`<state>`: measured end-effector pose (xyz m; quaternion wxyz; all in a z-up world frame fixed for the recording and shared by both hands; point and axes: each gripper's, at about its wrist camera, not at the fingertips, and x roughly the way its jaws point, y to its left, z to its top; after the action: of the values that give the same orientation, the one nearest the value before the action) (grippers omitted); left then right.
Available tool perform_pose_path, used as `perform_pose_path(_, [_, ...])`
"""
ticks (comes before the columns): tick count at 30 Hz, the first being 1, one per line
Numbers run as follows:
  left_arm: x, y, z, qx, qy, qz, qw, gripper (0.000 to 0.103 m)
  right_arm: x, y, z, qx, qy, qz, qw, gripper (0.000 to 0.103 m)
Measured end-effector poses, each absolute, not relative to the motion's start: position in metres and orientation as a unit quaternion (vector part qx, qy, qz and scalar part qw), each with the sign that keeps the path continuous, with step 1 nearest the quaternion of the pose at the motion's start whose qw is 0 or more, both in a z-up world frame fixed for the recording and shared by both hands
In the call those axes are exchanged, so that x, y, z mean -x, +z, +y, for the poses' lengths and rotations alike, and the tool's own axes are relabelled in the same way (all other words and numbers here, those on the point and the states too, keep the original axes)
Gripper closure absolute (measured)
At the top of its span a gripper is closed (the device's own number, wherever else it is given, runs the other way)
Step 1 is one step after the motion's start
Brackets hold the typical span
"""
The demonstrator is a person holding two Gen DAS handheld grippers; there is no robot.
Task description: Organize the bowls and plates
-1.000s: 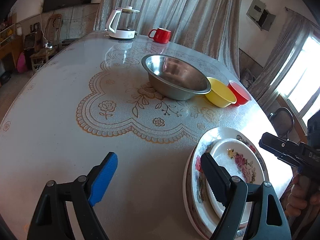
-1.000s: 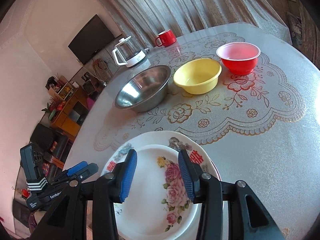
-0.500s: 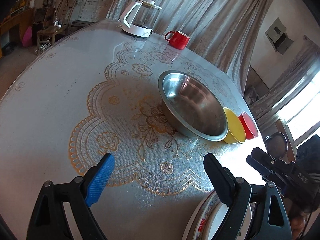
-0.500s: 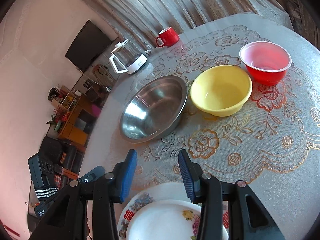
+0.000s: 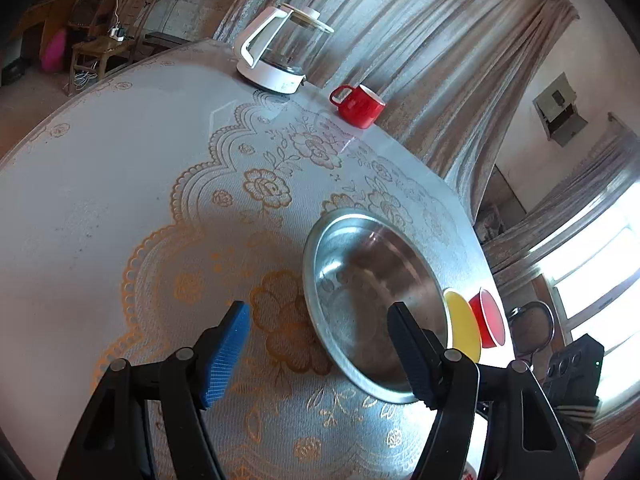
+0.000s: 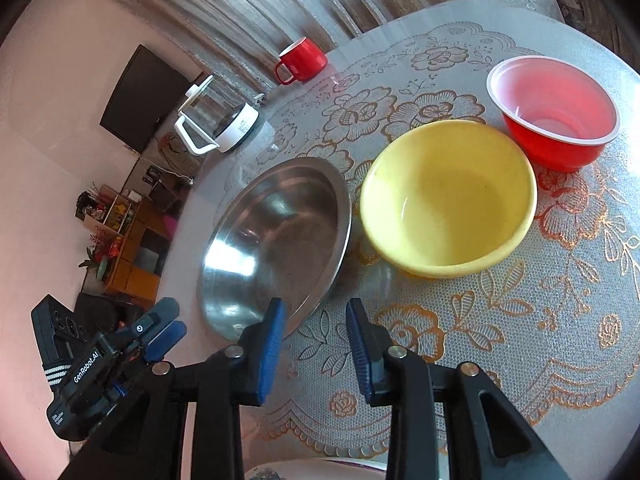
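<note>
Both grippers, left (image 5: 318,344) and right (image 6: 314,344), gaping and empty; plates (image 6: 312,472) seemingly stacked at 6 o'clock, while steel bowl (image 6: 276,246), yellow bowl (image 6: 448,200) at 3 o'clock of it, red bowl (image 6: 554,114) unnested.

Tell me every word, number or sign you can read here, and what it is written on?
"GenRobot.AI": white lettering on the black body of the left hand-held gripper, seen from the right wrist view.
Small white print lower on that same body: too small to read.
Red mark on the plate rim at the left view's bottom edge: cut off, unreadable.
Kettle, red mug, bowls: no text visible.
</note>
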<state>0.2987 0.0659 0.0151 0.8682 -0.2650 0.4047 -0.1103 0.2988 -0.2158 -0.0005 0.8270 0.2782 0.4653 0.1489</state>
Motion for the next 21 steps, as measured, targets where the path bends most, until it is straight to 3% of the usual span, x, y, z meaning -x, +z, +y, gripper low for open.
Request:
perform_pose_path(3, [-0.316,0.015,0.063,0.243,-0.104,0.403,0.876,0.019,-0.311,-0.005,-0.215,-0.289,0.157,0.472,0.818,0.073])
perform_pose_path(7, [-0.344,0.005,0.053,0.215,-0.106,0.459,0.856,0.025,-0.324,-0.008,-0.212,-0.289,0.16,0.487,0.809,0.081])
perform_pose_path(10, [-0.348,-0.001,0.051,0.224,-0.095,0.493,0.835,0.048,-0.33,-0.013,-0.209,-0.289,0.153,0.511,0.795,0.088])
perform_pose_path(12, [-0.348,-0.002,0.048,0.213,-0.096,0.507,0.83,0.092,-0.333,-0.015,-0.21,-0.302,0.149,0.525,0.782,0.089])
perform_pose_path(21, [-0.282,0.002,0.066,0.21,-0.08,0.482,0.847,0.089,-0.314,-0.006,-0.194,-0.258,0.196,0.528,0.785,0.088])
